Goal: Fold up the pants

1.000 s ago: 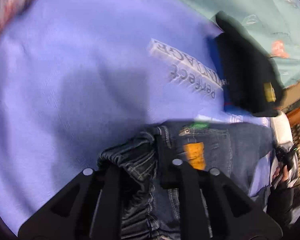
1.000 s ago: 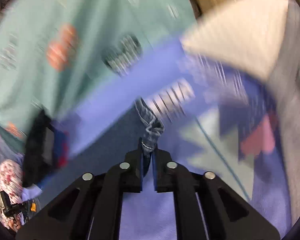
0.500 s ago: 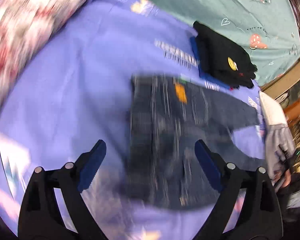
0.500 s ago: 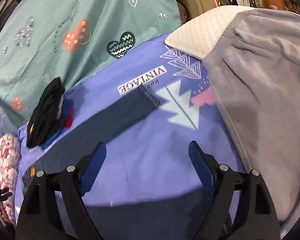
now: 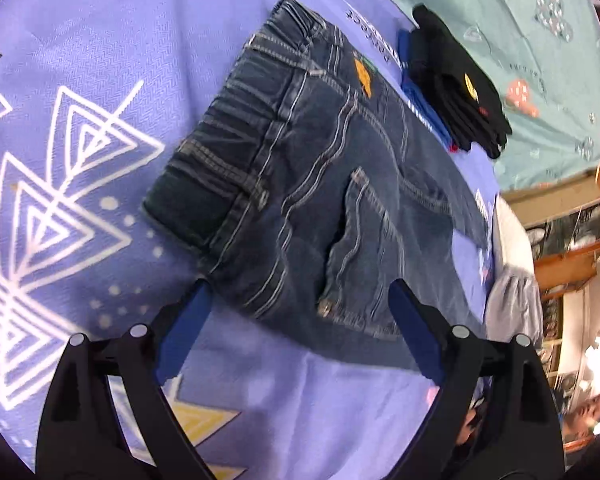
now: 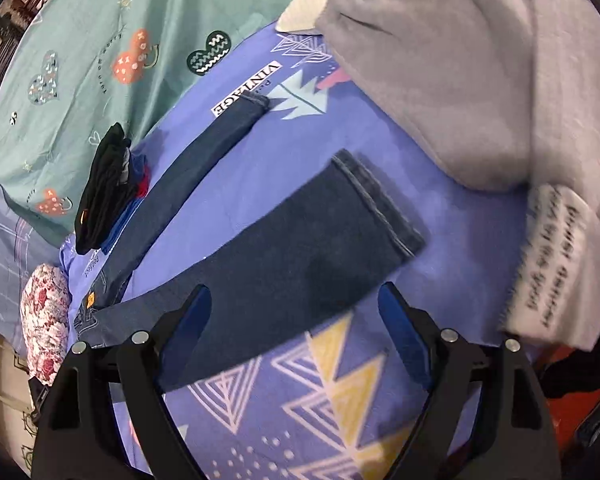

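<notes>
Dark blue jeans (image 5: 320,184) lie flat on the purple patterned bedsheet (image 5: 60,80), waistband toward the left in the left wrist view. My left gripper (image 5: 296,320) is open and empty, just in front of the jeans' near hip edge. In the right wrist view the two legs spread apart: the near leg (image 6: 300,256) with its hem at the right, the far leg (image 6: 204,160) running toward the "VINTAGE" print. My right gripper (image 6: 296,320) is open and empty, at the near leg's lower edge.
A folded black garment on a blue one (image 5: 456,80) lies beyond the jeans, seen also in the right wrist view (image 6: 104,188). A grey blanket (image 6: 460,72) and white pillow lie right. A teal sheet (image 6: 100,40) lies behind, a floral pillow (image 6: 46,320) left.
Both grippers let go of the jeans, opened wide and pulled back. The jeans now lie spread flat on the sheet.
</notes>
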`<state>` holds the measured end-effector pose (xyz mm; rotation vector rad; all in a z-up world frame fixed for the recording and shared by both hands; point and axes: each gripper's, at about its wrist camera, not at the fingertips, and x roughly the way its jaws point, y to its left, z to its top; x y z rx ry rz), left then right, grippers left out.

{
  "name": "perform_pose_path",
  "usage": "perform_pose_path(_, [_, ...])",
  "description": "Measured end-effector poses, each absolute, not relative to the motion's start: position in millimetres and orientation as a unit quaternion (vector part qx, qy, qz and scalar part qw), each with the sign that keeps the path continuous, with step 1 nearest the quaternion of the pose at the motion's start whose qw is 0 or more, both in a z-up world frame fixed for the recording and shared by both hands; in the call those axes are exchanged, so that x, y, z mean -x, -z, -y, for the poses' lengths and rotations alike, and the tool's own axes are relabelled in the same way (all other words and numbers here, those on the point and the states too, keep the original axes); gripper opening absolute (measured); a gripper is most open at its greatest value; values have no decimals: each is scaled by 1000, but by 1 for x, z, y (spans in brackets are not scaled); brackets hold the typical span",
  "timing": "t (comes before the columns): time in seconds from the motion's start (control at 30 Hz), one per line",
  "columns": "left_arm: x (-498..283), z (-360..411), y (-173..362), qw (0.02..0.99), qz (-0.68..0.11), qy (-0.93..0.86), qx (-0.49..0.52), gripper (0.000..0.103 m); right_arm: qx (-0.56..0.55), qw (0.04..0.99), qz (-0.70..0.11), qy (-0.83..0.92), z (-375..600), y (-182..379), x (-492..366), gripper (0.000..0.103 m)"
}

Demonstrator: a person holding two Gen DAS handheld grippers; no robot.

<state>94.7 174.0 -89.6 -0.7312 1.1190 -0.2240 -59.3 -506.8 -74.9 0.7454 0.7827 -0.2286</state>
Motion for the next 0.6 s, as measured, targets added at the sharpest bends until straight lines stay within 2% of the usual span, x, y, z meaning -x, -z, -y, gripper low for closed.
perform_pose_path(0.17, [-106, -165, 90, 787, -508, 97, 337, 92, -348, 851, -376, 117, 509, 81, 52, 86])
perform_pose_path(0.2, [-107, -162, 89, 791, -506, 97, 330, 83, -331, 854, -382, 128, 507, 80, 46, 86])
perform_pose_path(0.23, [-109, -159, 90, 789, -508, 103, 330, 64, -306, 854, -393, 147, 504, 80, 38, 86])
perform_pose_path(0.27, [-110, -158, 92, 789, -509, 100, 330, 56, -294, 852, -402, 160, 504, 82, 34, 87])
perform_pose_path(0.33, [-106, -167, 95, 788, -496, 91, 353, 32, -267, 847, -424, 179, 504, 85, 22, 87])
perform_pose_path(0.4, [-100, -182, 99, 777, -485, 91, 392, 20, -253, 838, -449, 180, 504, 91, 11, 87])
perform_pose_path(0.5, [-91, -185, 93, 781, -470, 95, 400, 18, -265, 832, -453, 177, 510, 94, 6, 87])
perform_pose_path(0.57, [-86, -181, 83, 796, -457, 98, 385, 18, -255, 838, -450, 175, 509, 92, 5, 72])
perform_pose_path(0.6, [-86, -177, 78, 801, -455, 99, 376, 18, -252, 843, -448, 161, 507, 92, 5, 45])
